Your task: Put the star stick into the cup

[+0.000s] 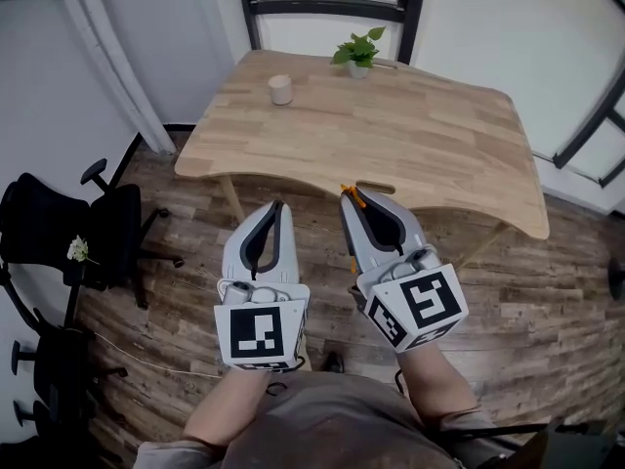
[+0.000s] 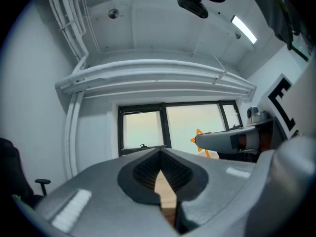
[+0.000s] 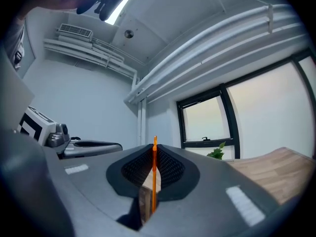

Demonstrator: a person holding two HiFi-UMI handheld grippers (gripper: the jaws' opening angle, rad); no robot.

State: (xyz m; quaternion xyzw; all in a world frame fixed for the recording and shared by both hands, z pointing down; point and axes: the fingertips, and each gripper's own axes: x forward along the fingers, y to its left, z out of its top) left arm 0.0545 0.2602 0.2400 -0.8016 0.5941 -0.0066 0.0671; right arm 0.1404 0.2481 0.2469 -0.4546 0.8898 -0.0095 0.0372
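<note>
Between the jaws of the right gripper (image 1: 356, 206), the orange star stick (image 3: 154, 179) is clamped. Its thin shaft is seen upright along the seam where the 2 jaws are pressed together, and its top end is shown just past their tips. In the left gripper view, the star-shaped end is seen poking out beside the right gripper's nose.

The left gripper (image 1: 277, 206) is held just beside the right one. Its jaws are closed tip to tip with nothing caught between them.

Both grippers are held in the air short of the near edge of the wooden table (image 1: 420, 140). The cup (image 1: 281, 90) is stood on the table's far left part, well apart from the stick. A small potted plant (image 1: 357, 53) is placed at the far edge, by the window (image 2: 143, 130). 2 black office chairs (image 1: 68, 242) are seen on the wood floor (image 1: 186, 281) at the left.
</note>
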